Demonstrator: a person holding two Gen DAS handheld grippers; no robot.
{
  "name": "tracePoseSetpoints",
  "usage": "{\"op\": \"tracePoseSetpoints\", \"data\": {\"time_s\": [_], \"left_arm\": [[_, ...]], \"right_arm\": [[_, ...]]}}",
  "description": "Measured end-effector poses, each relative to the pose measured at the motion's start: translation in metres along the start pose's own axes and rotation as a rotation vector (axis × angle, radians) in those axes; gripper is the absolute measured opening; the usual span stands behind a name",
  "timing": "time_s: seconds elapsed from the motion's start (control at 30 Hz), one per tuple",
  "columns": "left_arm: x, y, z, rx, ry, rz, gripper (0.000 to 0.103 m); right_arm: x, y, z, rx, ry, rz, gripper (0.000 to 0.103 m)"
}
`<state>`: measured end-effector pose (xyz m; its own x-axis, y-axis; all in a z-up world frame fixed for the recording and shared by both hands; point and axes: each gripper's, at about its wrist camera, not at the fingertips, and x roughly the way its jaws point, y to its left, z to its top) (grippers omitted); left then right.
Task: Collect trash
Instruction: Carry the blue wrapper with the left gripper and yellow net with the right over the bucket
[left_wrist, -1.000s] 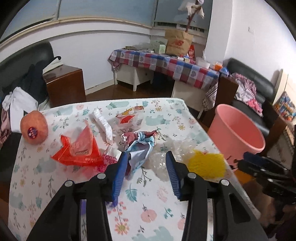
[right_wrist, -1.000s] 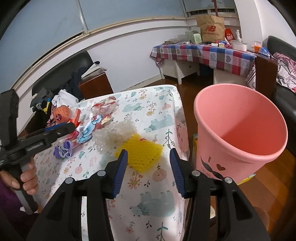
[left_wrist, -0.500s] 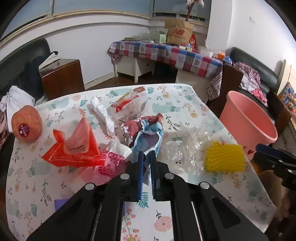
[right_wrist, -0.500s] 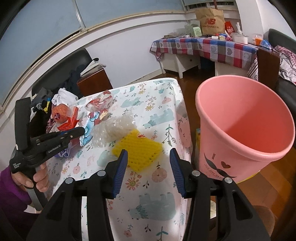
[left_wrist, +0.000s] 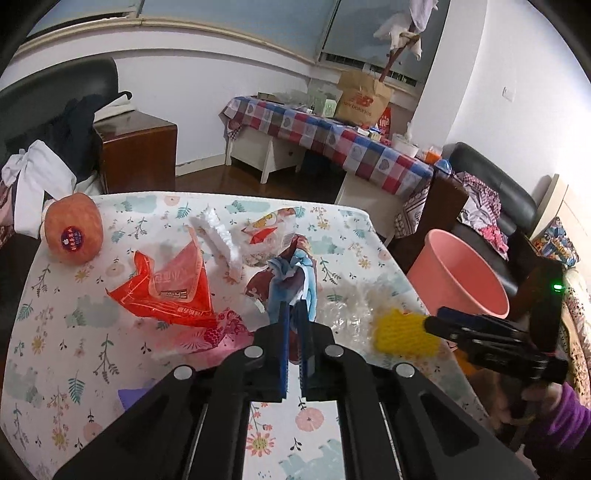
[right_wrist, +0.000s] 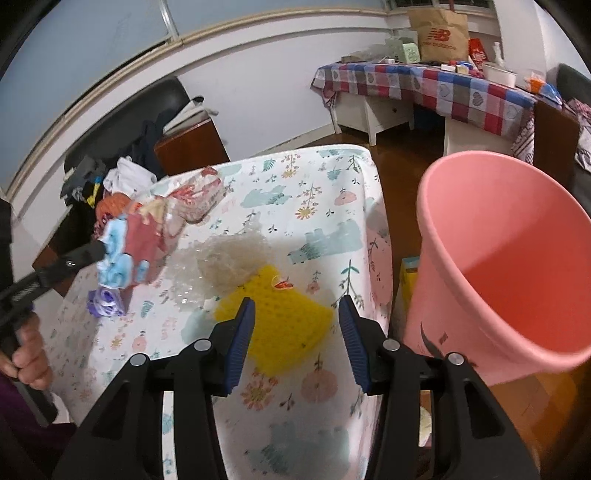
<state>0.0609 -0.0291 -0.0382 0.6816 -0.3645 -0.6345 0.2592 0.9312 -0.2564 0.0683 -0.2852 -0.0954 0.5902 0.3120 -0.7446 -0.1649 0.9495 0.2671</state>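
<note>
My left gripper (left_wrist: 292, 314) is shut on a crumpled blue and red wrapper (left_wrist: 291, 280) and holds it just above the floral table (left_wrist: 66, 354). The wrapper also shows in the right wrist view (right_wrist: 129, 247), lifted at the tip of the left gripper. My right gripper (right_wrist: 295, 314) is open over a yellow foam net (right_wrist: 280, 325) near the table's right edge. A clear crumpled plastic (right_wrist: 229, 262) lies behind the net. A pink bin (right_wrist: 509, 273) stands on the floor right of the table.
A red plastic bag (left_wrist: 173, 291), a white foam strip (left_wrist: 218, 236), a clear snack bag (left_wrist: 269, 236) and a netted orange fruit (left_wrist: 74, 232) lie on the table. A purple wrapper (right_wrist: 105, 302) lies at the left. A checked table (left_wrist: 332, 136) and sofa stand behind.
My left gripper shut on the blue and red wrapper and lifted it off the table. My right gripper moved closer over the yellow foam net, still open.
</note>
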Motion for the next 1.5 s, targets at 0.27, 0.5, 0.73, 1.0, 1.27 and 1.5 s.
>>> {"op": "tracePoseSetpoints", "data": {"time_s": [0.27, 0.5, 0.73, 1.0, 1.27, 1.5], "left_arm": [[0.000, -0.002, -0.003, -0.014, 0.008, -0.015, 0.003], [-0.002, -0.005, -0.005, -0.016, 0.009, -0.021, 0.003], [-0.010, -0.010, -0.004, -0.008, -0.004, -0.024, 0.003], [-0.018, -0.020, 0.001, 0.004, -0.027, -0.040, 0.003], [-0.020, -0.043, 0.010, 0.038, -0.053, -0.066, 0.003], [-0.017, -0.066, 0.018, 0.074, -0.060, -0.105, 0.003]], "right_arm": [[0.006, 0.011, -0.001, -0.069, 0.041, -0.027, 0.048], [0.000, 0.019, -0.016, -0.070, 0.065, 0.004, 0.012], [-0.029, 0.020, -0.022, -0.031, 0.012, 0.072, 0.010], [-0.064, 0.018, -0.019, -0.003, -0.092, 0.106, 0.010], [-0.078, 0.005, -0.013, 0.043, -0.165, 0.062, 0.010], [-0.088, -0.012, -0.013, 0.099, -0.208, 0.018, 0.010]]}}
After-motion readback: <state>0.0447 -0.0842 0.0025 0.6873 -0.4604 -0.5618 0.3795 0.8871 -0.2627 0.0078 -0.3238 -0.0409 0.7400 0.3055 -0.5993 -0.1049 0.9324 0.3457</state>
